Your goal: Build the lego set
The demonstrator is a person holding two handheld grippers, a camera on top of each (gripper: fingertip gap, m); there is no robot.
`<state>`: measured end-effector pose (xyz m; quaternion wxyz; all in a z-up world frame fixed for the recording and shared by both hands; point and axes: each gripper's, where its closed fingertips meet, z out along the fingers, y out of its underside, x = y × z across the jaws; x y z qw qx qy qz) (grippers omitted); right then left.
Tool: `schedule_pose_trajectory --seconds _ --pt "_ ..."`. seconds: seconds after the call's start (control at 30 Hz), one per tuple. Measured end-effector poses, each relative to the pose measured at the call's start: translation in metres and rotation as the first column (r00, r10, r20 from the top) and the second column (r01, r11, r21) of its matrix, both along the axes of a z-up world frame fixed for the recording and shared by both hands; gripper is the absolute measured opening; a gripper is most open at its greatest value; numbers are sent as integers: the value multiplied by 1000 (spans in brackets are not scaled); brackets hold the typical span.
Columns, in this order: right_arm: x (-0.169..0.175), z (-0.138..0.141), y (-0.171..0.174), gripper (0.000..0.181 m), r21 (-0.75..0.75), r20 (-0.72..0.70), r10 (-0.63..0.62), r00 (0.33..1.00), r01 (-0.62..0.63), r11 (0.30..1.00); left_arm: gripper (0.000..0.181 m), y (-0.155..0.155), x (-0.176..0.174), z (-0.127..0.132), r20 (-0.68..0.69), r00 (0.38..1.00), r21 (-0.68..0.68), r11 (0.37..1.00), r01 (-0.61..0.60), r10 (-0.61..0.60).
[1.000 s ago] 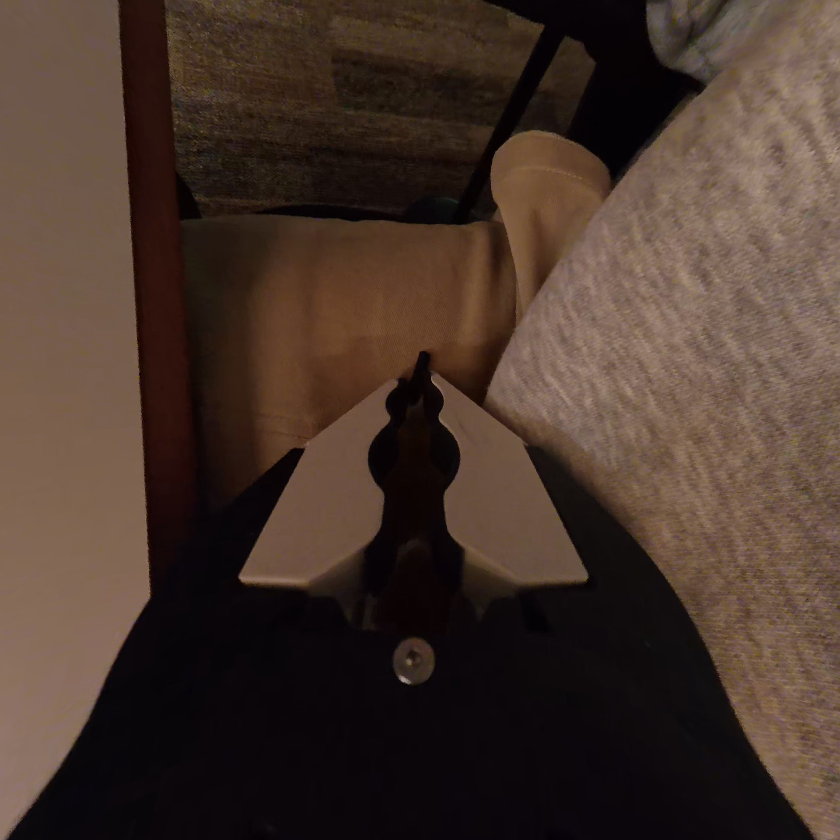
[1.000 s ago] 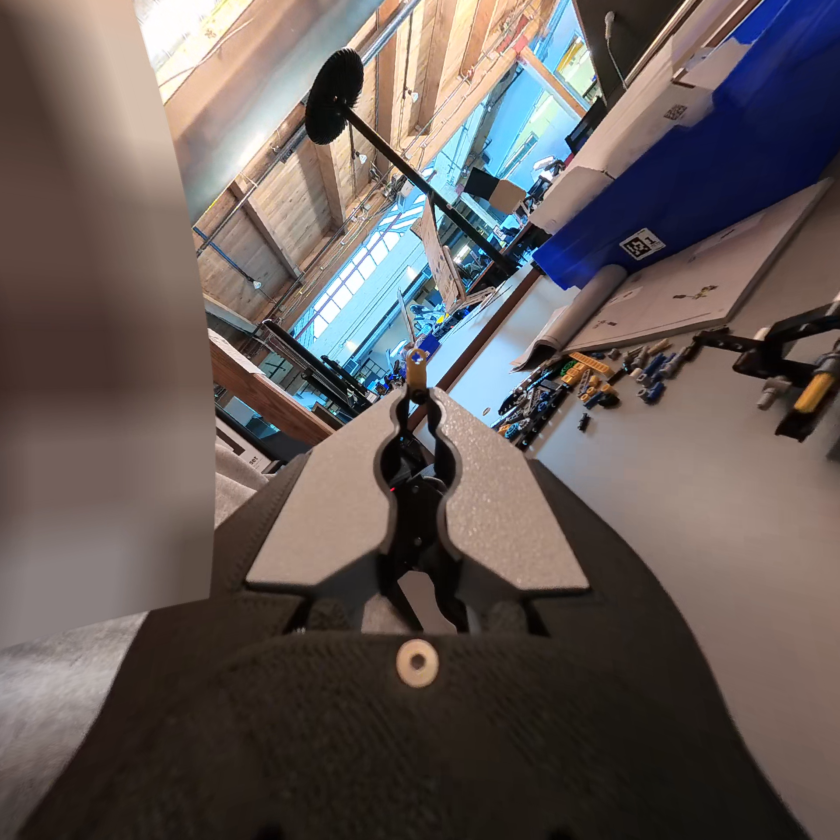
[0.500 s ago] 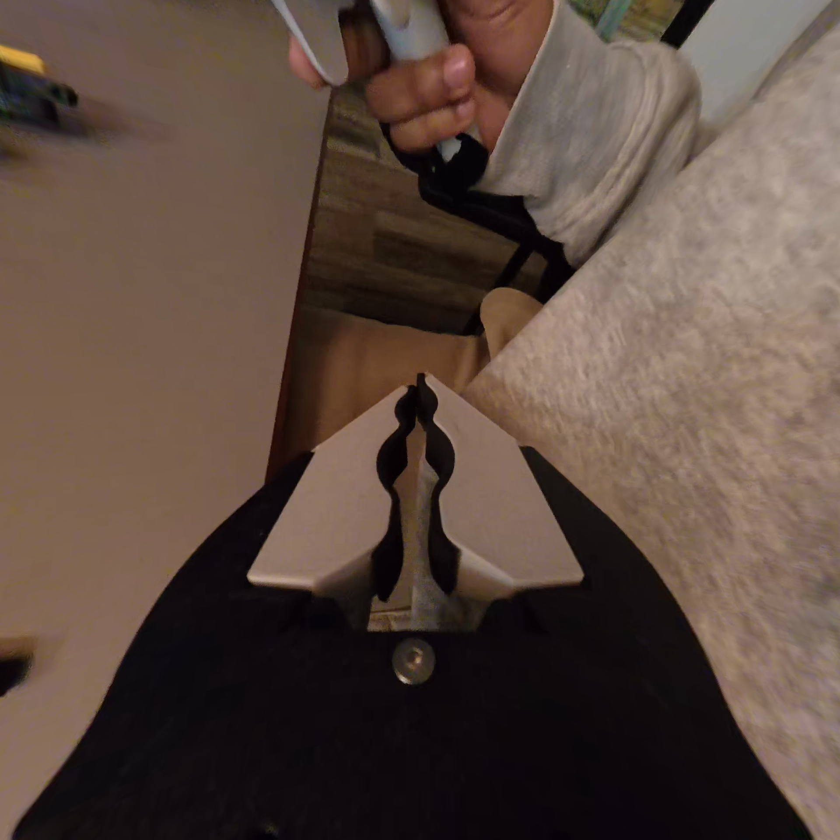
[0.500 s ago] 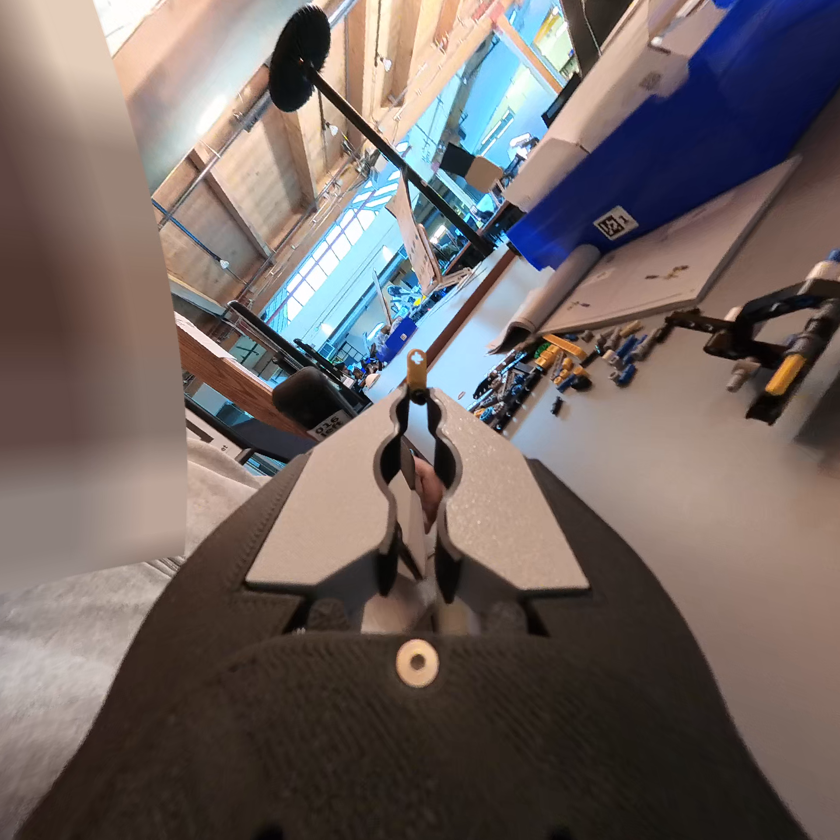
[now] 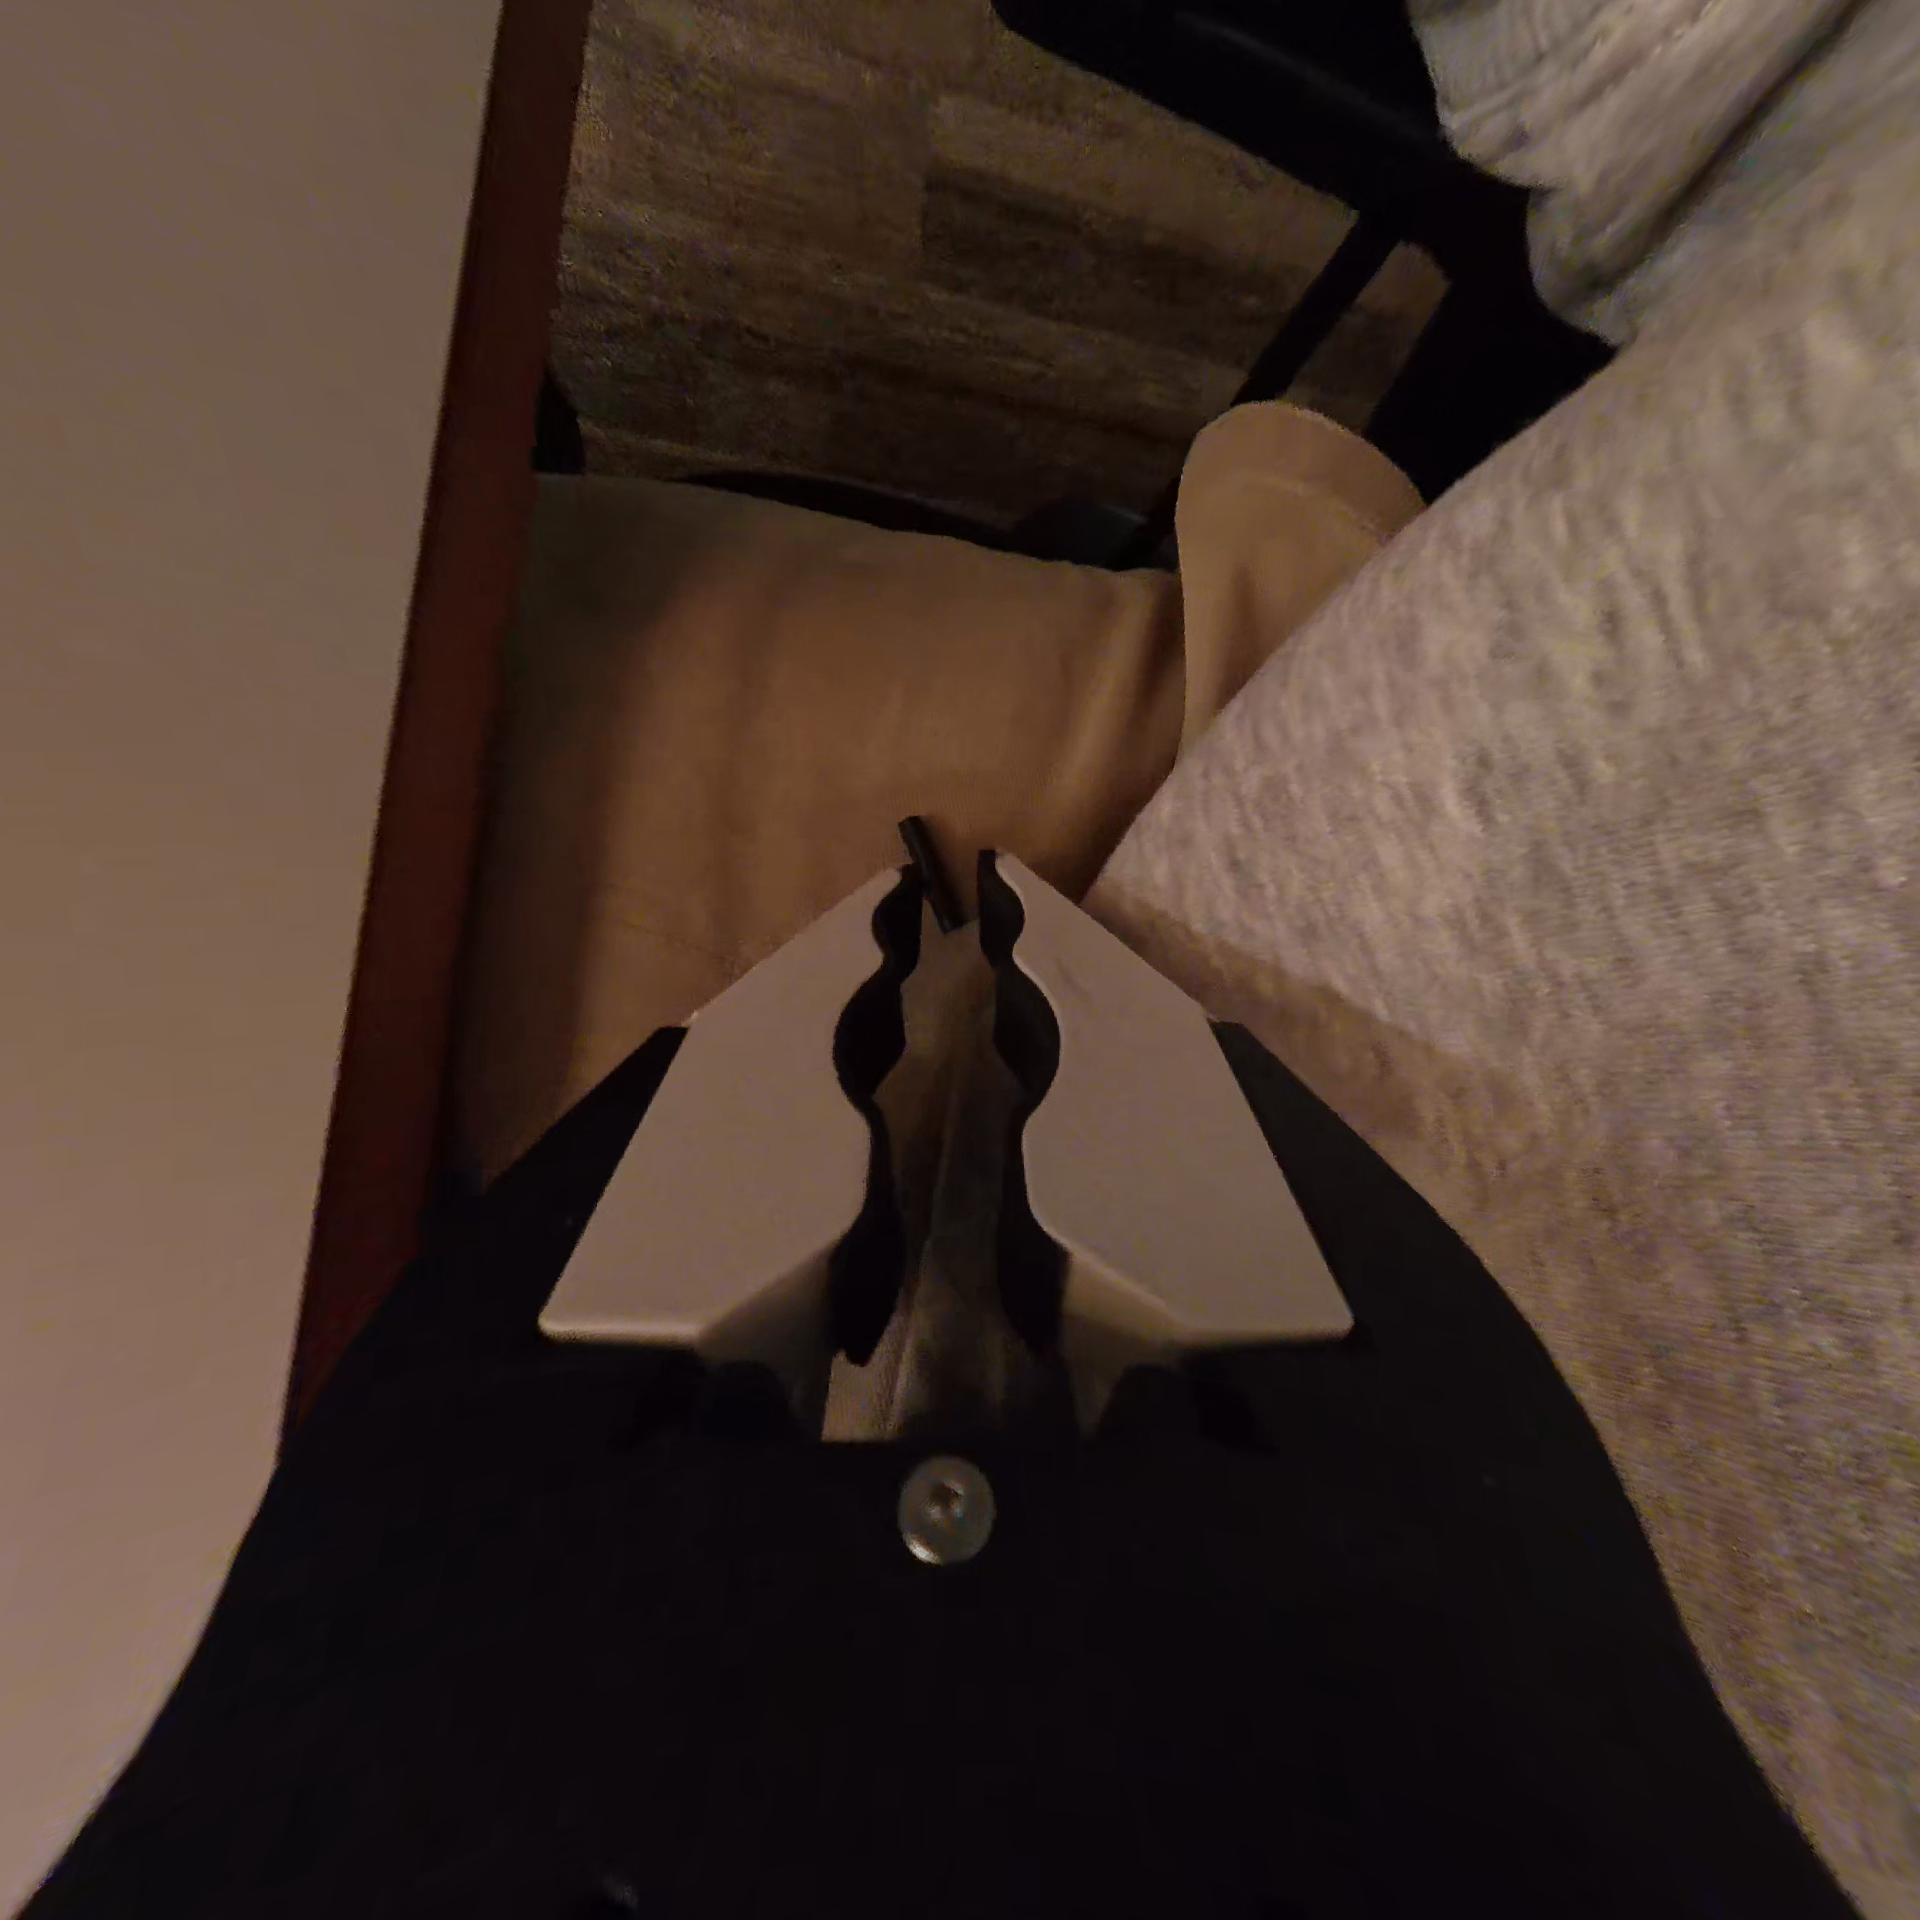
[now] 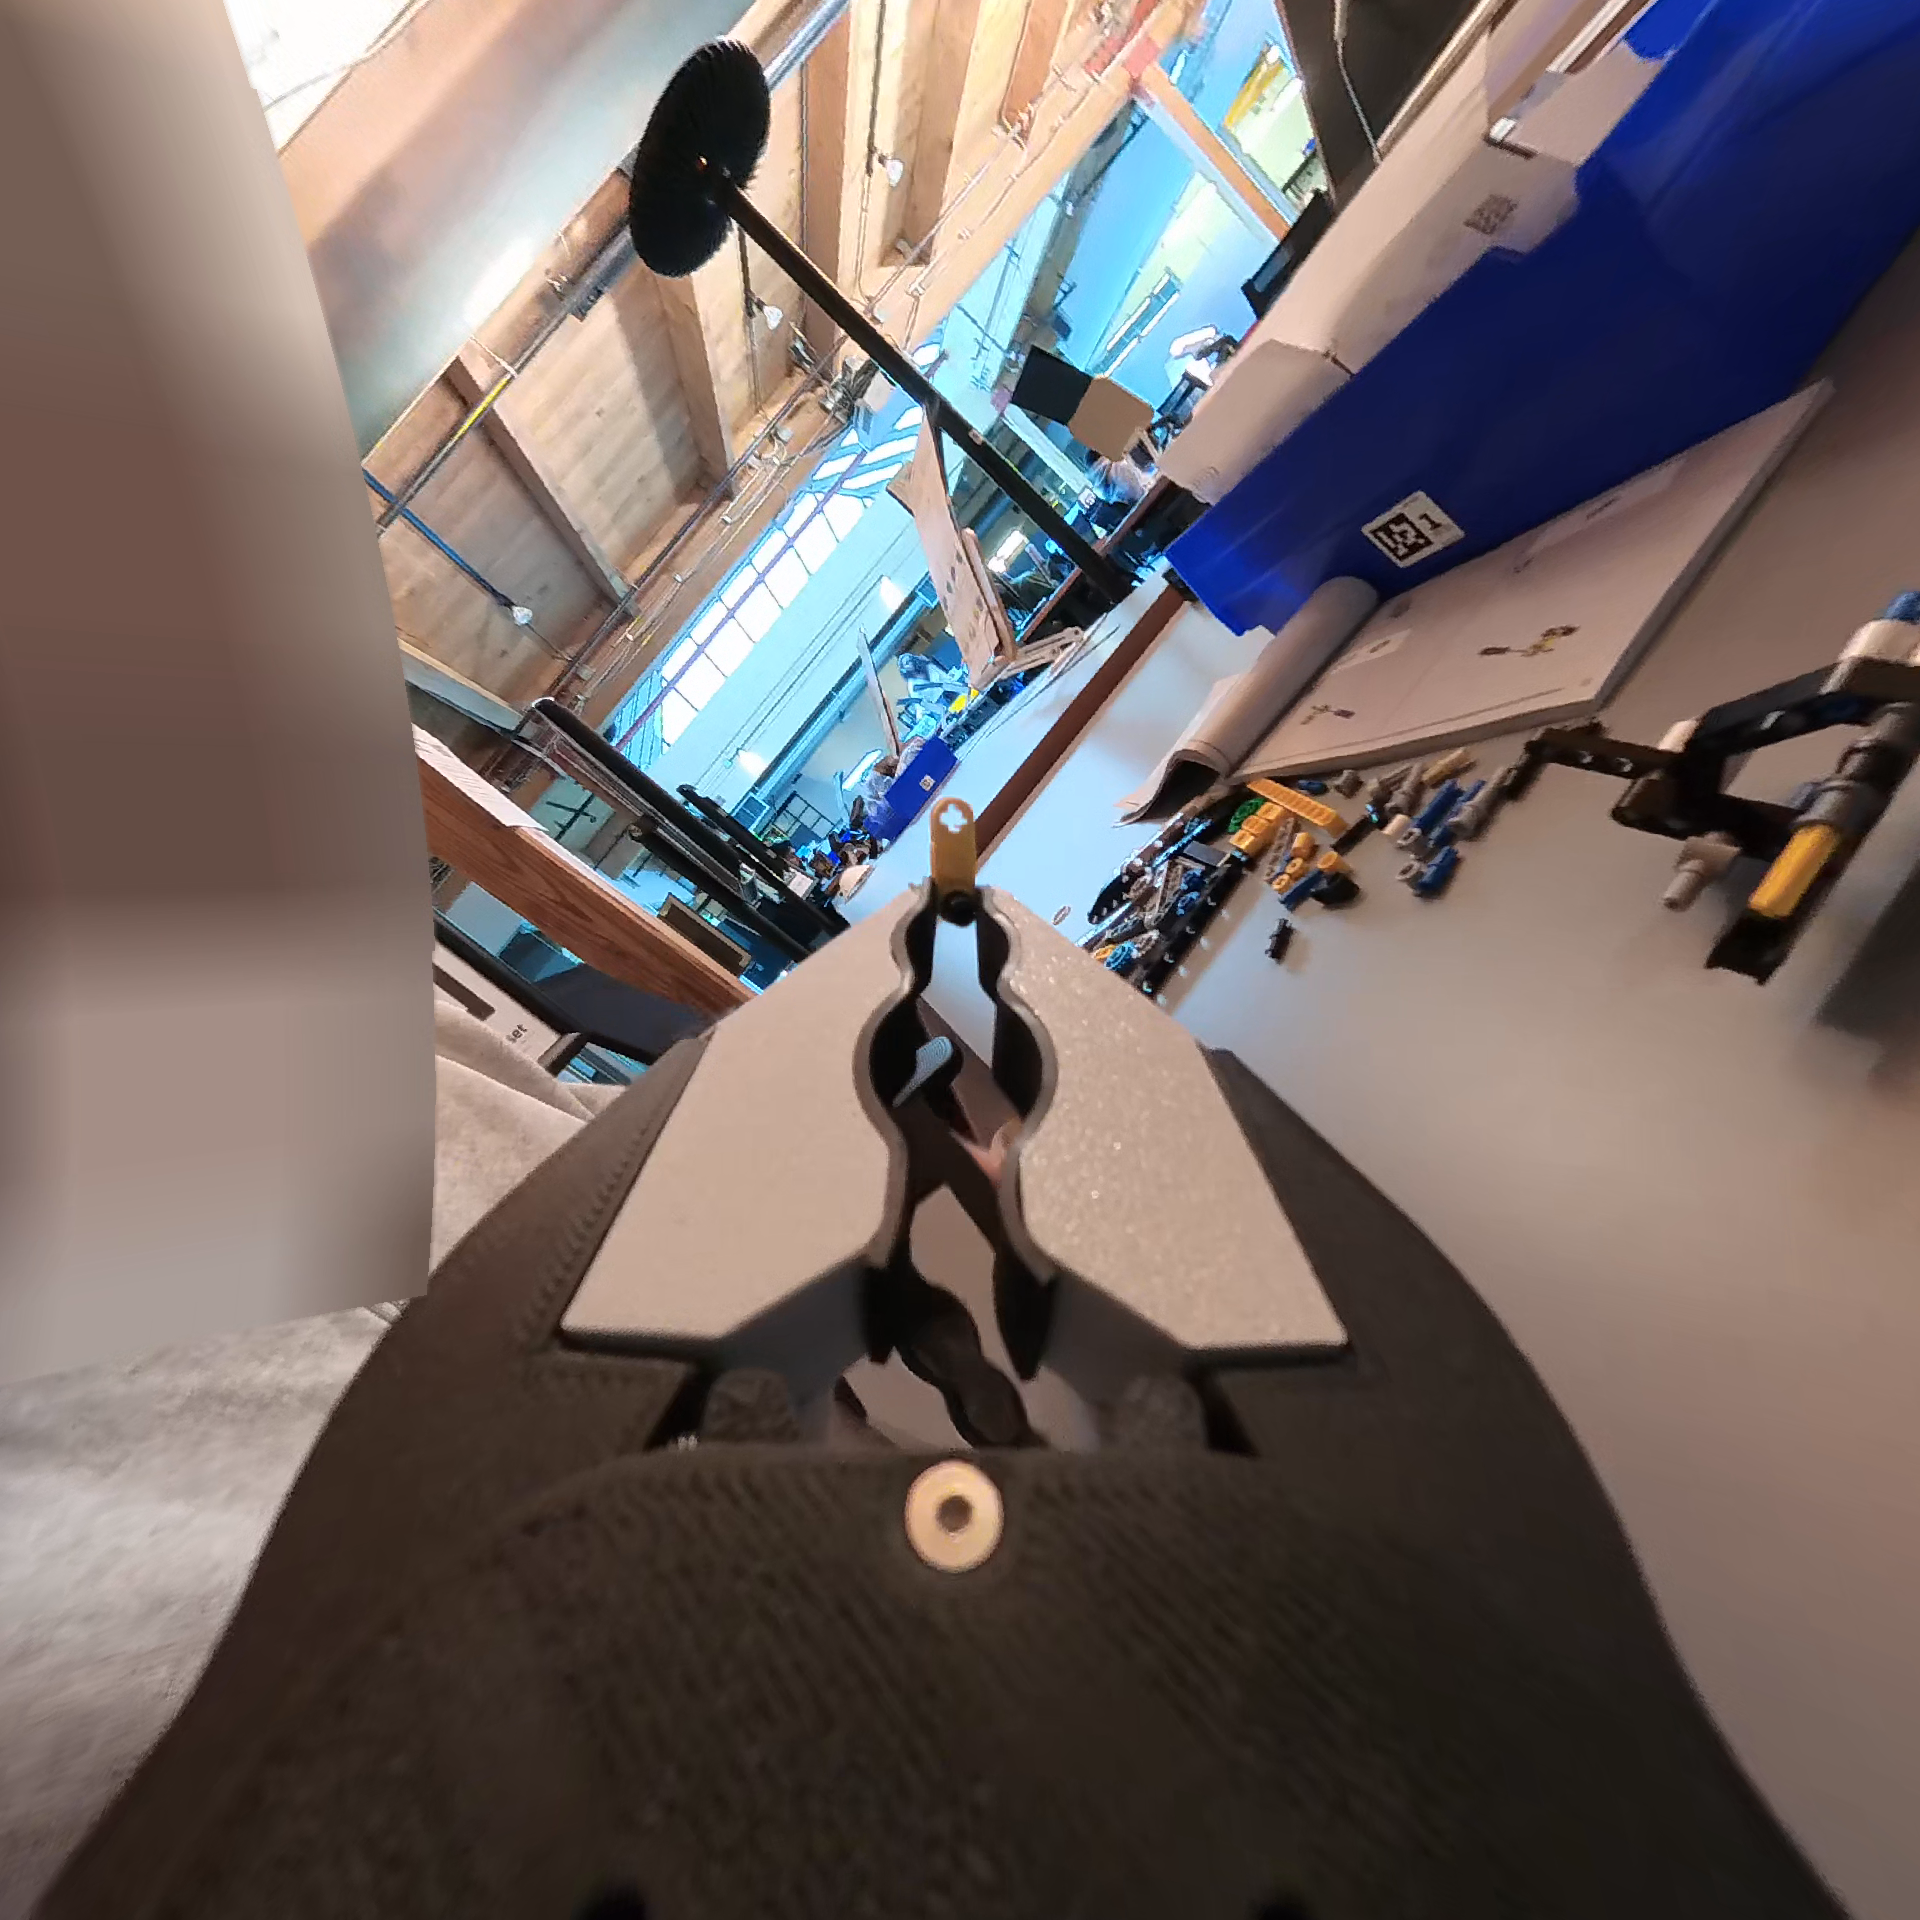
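In the left wrist view my left gripper [image 5: 945,873] points past the table edge at a person's lap. A small black pin [image 5: 932,873] stands between its tips, against the left finger, with a narrow gap on the right side. In the right wrist view my right gripper [image 6: 954,899] is shut on a thin yellow piece [image 6: 953,844] with a black pin at its base, held up above the grey table [image 6: 1455,1195]. A partly built black model [image 6: 1756,800] stands at the right. A pile of loose pieces [image 6: 1247,862] lies beyond the gripper.
An open instruction booklet [image 6: 1507,665] lies behind the pieces, and a blue bin [image 6: 1558,364] stands behind that. The wooden table edge [image 5: 436,623] runs up the left wrist view, with beige trousers [image 5: 810,707] and a grey sleeve [image 5: 1558,935] close by. One gripper's finger ends stand about 20 cm off the other's. The partly built black model [image 6: 1756,800] is closer to my right gripper, around 15 cm from its tips; the left tips are 25 cm off.
The left gripper swung from the table and a hand back toward the lap, and its jaws parted slightly. The right gripper kept hold of the yellow piece and shifted only a little.
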<state>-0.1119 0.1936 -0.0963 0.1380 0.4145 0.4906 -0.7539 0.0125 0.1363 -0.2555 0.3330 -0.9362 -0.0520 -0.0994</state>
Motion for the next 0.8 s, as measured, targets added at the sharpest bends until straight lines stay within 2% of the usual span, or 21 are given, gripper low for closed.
schedule_pose_trajectory --seconds 0.2,0.5,0.63,0.8 --pt "2 2 1 5 14 -18 1 1000 0 1000 15 -2 -5 -11 -98 994 -49 997 -52 47" --pt "1 1 2 5 -1 -10 1 1000 -1 1000 11 -1 0 -16 -29 999 -63 998 -28 26" --pt "0 0 3 5 6 -11 -3 1000 3 1000 10 0 -7 -4 10 997 19 997 -73 73" --pt "2 -3 -3 4 17 -16 19 1000 -18 1000 8 -7 -32 33 37 984 169 969 -179 176"
